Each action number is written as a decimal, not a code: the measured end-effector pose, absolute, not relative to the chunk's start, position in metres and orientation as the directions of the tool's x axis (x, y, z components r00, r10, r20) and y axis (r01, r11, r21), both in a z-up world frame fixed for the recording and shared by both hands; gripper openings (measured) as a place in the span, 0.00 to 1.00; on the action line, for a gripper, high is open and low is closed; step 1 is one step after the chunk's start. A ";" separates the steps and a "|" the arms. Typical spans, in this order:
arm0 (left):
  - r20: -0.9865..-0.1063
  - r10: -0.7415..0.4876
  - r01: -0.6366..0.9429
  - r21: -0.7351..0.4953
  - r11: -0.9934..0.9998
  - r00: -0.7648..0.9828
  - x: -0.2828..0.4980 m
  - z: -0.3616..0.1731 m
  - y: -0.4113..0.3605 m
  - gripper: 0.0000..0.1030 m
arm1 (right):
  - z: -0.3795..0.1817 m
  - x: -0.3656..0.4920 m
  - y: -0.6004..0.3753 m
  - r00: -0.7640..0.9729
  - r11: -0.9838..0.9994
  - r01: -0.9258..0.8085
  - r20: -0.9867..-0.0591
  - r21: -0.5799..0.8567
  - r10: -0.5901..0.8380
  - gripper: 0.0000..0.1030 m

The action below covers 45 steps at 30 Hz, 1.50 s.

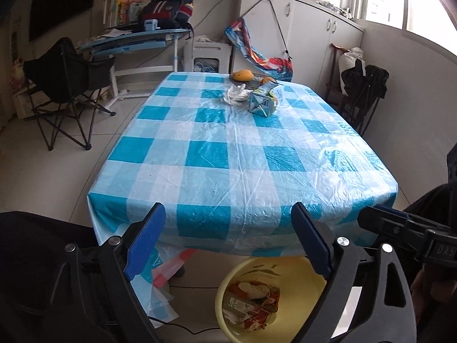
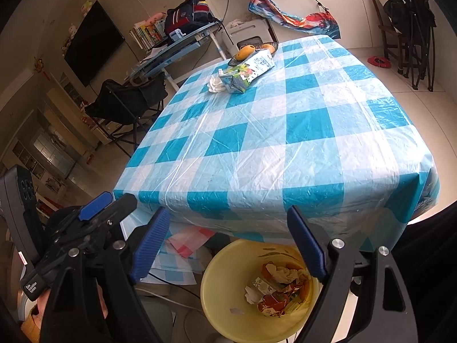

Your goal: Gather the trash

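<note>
Both fingers [image 1: 145,240] of the left gripper [image 1: 228,240] stand spread wide with nothing between them, hanging above the yellow bin [image 1: 228,311], which sits on the floor just under the table's [image 1: 228,148] near edge. The bin holds crumpled wrappers. At the table's far end, well away from the bin, lie one carton [image 1: 264,100] and one white tissue wad [image 1: 234,94], beside a fruit bowl [image 1: 242,77].

From the right gripper [image 2: 228,243], the same: fingers spread and empty over the bin [image 2: 217,303], the left gripper [image 2: 94,208] just beside it. One carton [image 2: 248,71], one tissue wad [image 2: 214,83] remain on the table [image 2: 285,143].

A drop looks just finished. The next move calls for a long reach across to the far end; two trash pieces remain for two grippers.
</note>
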<state>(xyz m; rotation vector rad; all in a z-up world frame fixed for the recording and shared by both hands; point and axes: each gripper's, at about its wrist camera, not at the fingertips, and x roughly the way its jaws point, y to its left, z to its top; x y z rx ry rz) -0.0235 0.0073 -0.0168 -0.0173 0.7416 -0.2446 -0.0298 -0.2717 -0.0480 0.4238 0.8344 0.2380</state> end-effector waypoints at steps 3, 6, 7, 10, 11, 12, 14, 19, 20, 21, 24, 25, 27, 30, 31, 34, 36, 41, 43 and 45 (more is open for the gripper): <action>-0.670 -0.214 0.173 -0.129 0.977 0.711 -0.019 -0.017 0.017 0.85 | -0.048 -0.029 -0.269 0.650 0.898 -0.044 -0.670 0.437 0.358 0.79; -0.664 -0.206 0.156 -0.135 0.979 0.719 -0.018 -0.017 0.021 0.86 | -0.048 -0.029 -0.264 0.649 0.909 -0.056 -0.677 0.413 0.348 0.79; -0.663 -0.205 0.154 -0.136 0.979 0.720 -0.018 -0.017 0.021 0.87 | -0.048 -0.029 -0.262 0.649 0.913 -0.061 -0.679 0.404 0.344 0.79; -0.657 -0.200 0.153 -0.129 0.980 0.727 -0.018 -0.016 0.019 0.89 | -0.048 -0.028 -0.257 0.647 0.921 -0.076 -0.684 0.382 0.337 0.79; -0.657 -0.198 0.153 -0.125 0.980 0.728 -0.018 -0.016 0.019 0.89 | -0.048 -0.028 -0.255 0.646 0.923 -0.080 -0.686 0.375 0.335 0.79; -0.656 -0.197 0.154 -0.123 0.980 0.729 -0.018 -0.016 0.019 0.89 | -0.049 -0.028 -0.254 0.644 0.925 -0.083 -0.688 0.370 0.333 0.79; -0.656 -0.196 0.154 -0.122 0.981 0.729 -0.019 -0.016 0.018 0.89 | -0.049 -0.028 -0.252 0.644 0.928 -0.086 -0.690 0.363 0.330 0.79; -0.653 -0.193 0.147 -0.125 0.981 0.733 -0.018 -0.015 0.019 0.89 | -0.050 -0.027 -0.250 0.645 0.931 -0.089 -0.692 0.353 0.324 0.80; -0.653 -0.191 0.145 -0.125 0.982 0.733 -0.018 -0.015 0.020 0.89 | -0.050 -0.027 -0.249 0.646 0.932 -0.090 -0.691 0.352 0.324 0.80; -0.652 -0.190 0.142 -0.125 0.982 0.734 -0.018 -0.015 0.020 0.89 | -0.050 -0.027 -0.249 0.646 0.932 -0.092 -0.691 0.351 0.324 0.80; -0.650 -0.185 0.137 -0.124 0.983 0.737 -0.018 -0.014 0.021 0.89 | -0.050 -0.027 -0.248 0.648 0.933 -0.094 -0.690 0.347 0.322 0.80; -0.649 -0.183 0.135 -0.123 0.983 0.738 -0.018 -0.014 0.021 0.90 | -0.050 -0.027 -0.248 0.650 0.934 -0.095 -0.689 0.346 0.321 0.80; -0.649 -0.180 0.133 -0.122 0.984 0.739 -0.018 -0.014 0.021 0.90 | -0.049 -0.027 -0.248 0.651 0.934 -0.097 -0.688 0.344 0.321 0.80; -0.650 -0.179 0.132 -0.120 0.984 0.739 -0.017 -0.015 0.022 0.90 | -0.049 -0.027 -0.247 0.651 0.934 -0.097 -0.689 0.343 0.320 0.80; -0.649 -0.179 0.133 -0.120 0.984 0.739 -0.018 -0.014 0.021 0.90 | -0.050 -0.027 -0.247 0.651 0.934 -0.097 -0.689 0.343 0.320 0.80; -0.650 -0.178 0.132 -0.120 0.984 0.739 -0.018 -0.014 0.022 0.90 | -0.050 -0.027 -0.247 0.650 0.935 -0.097 -0.689 0.342 0.320 0.80; -0.649 -0.179 0.132 -0.121 0.984 0.739 -0.018 -0.014 0.021 0.90 | -0.050 -0.027 -0.246 0.651 0.935 -0.097 -0.689 0.342 0.319 0.80; -0.650 -0.177 0.129 -0.121 0.984 0.739 -0.017 -0.015 0.024 0.90 | -0.050 -0.027 -0.245 0.648 0.936 -0.098 -0.691 0.339 0.319 0.80; -0.651 -0.176 0.129 -0.120 0.984 0.739 -0.017 -0.016 0.024 0.90 | -0.050 -0.027 -0.245 0.649 0.936 -0.097 -0.691 0.340 0.318 0.80; -0.652 -0.175 0.129 -0.118 0.985 0.738 -0.017 -0.016 0.025 0.90 | -0.050 -0.027 -0.245 0.649 0.936 -0.097 -0.692 0.339 0.318 0.80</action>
